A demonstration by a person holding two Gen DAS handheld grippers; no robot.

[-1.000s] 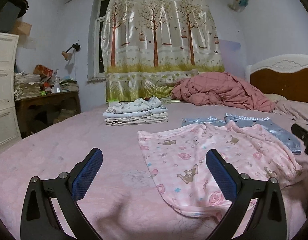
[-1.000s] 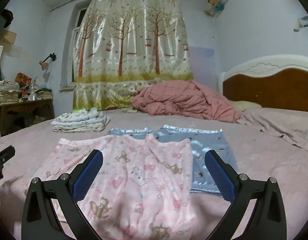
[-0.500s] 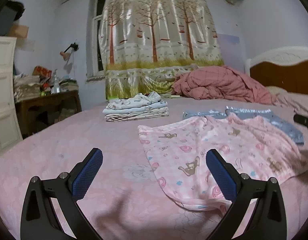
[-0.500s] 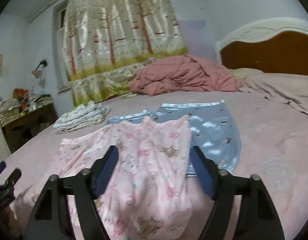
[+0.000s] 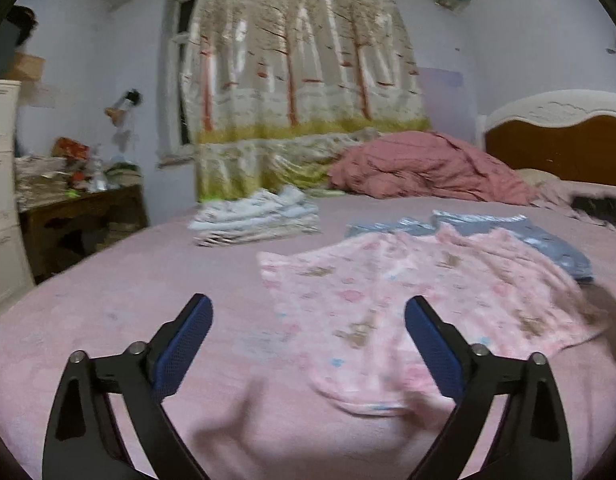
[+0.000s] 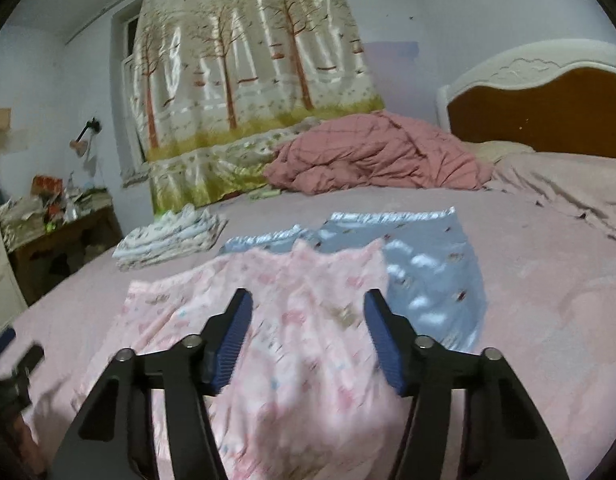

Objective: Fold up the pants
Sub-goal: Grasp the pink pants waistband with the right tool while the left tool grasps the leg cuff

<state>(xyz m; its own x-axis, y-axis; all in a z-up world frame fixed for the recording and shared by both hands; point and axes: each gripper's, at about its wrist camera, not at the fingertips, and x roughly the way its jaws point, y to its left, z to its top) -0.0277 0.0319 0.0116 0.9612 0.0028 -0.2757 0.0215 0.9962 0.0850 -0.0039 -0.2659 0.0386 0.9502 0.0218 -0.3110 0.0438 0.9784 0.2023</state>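
Pink printed pants (image 5: 407,296) (image 6: 292,320) lie spread flat on the pink bed (image 5: 128,312), overlapping blue pants (image 5: 507,232) (image 6: 427,276) behind them. My left gripper (image 5: 308,304) hovers at the pants' near left corner. Its jaws stand wide and are closing, and the hem lies beside the right finger (image 5: 431,340). My right gripper (image 6: 308,296) hangs over the pants' right half with its jaws closing. Pink cloth lies between them, and the pads do not press on it. The left gripper's tip (image 6: 16,360) shows at the far left of the right wrist view.
A folded stack of light clothes (image 5: 256,220) (image 6: 172,240) sits at the back left of the bed. A rumpled red quilt (image 6: 371,156) lies near the wooden headboard (image 6: 547,108). A cluttered side table (image 5: 80,208) and white drawers (image 5: 0,200) stand left of the bed.
The right gripper's jaws have narrowed a good deal, and it has rolled and shifted over the pink pants. The left gripper's jaws have come in slightly; it has barely moved.
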